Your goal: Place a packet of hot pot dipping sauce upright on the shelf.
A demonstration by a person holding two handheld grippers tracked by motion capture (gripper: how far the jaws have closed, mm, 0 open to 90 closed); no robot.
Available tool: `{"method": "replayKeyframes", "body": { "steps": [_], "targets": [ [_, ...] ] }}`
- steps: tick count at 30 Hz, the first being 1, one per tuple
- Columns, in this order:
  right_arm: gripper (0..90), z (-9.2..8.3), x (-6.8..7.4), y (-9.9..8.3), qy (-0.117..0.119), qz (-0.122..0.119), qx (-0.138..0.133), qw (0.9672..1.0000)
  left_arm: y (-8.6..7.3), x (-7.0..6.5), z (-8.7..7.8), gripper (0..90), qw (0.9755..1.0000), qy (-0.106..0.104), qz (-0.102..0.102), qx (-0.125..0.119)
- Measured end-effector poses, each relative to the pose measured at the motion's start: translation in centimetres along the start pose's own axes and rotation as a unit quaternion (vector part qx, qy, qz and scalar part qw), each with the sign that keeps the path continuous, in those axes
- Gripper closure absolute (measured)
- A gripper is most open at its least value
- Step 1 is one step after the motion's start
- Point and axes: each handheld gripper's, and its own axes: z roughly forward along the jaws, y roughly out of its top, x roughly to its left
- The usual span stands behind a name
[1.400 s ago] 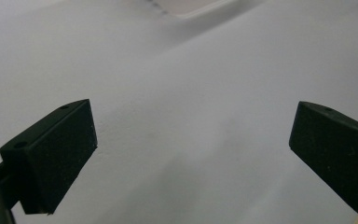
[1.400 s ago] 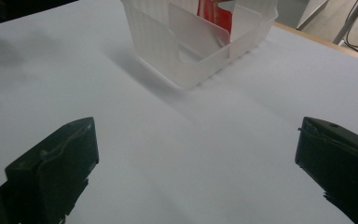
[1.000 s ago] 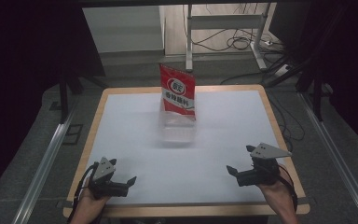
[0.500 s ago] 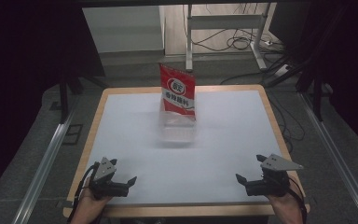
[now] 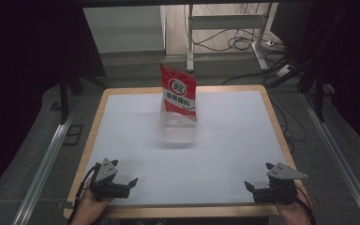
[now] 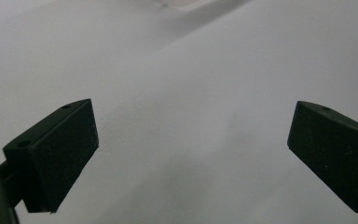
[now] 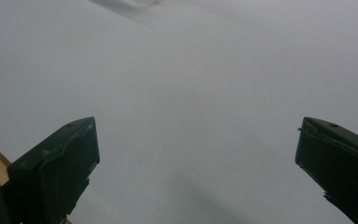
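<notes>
Currently my left gripper (image 5: pixel 130 183) and right gripper (image 5: pixel 249 187) sit at the near edge of the table (image 5: pixel 225 140), both well apart from the red pouch (image 5: pixel 178 92). Pouch stands upright toward the far edge of the table, approx. midway btwn the two sides, so it is ahead of both grippers and between their lines.

Pouch appearance: red w/ white round logo near the top and white characters below; lower part looks clear/see-through, w/ a pale blurred patch on the table just in front of it.

Jaws: left gripper (image 6: pixel 191 140) released, jaws spread wide, nothing btwn them. Right gripper (image 7: pixel 196 154) same, spread wide, nothing held.

View diffs: high view gives the whole pouch and both hands. Gripper views give bare white table surface under the jaws; right gripper view also catches a strip of the wooden table rim.
</notes>
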Motion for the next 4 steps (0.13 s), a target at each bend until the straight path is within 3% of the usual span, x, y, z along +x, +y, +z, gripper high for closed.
{"method": "replayKeyframes", "body": {
  "steps": [4],
  "targets": [
    [0.0,-0.07,-0.11,0.05,-0.004,-0.005,-0.002,1.0000,0.05,-0.01,0.07,1.6,1.0000,0.000,0.001,0.002]
  ]
}}
